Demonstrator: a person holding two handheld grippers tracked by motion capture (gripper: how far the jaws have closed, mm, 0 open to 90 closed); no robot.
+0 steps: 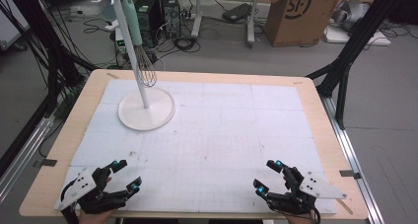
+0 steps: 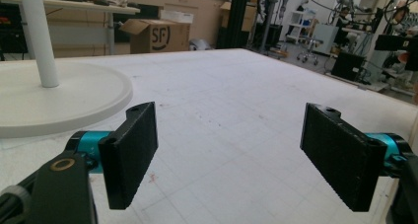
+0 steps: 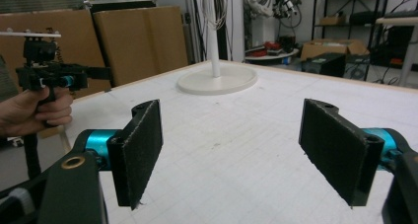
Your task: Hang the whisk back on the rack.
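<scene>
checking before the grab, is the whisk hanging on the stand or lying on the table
Hanging. The whisk dangles from a hook at the top of the stand, handle up, wire head clear of the base.

— How many grippers do we count?
— Two: the left gripper (image 1: 124, 176) and the right gripper (image 1: 267, 175), each with two black fingers (image 2: 131, 152).
— And ahead of those fingers?
— We count one white stand (image 1: 146, 109), with one whisk (image 1: 146, 68) hanging on it, and one table (image 1: 315, 110).
</scene>
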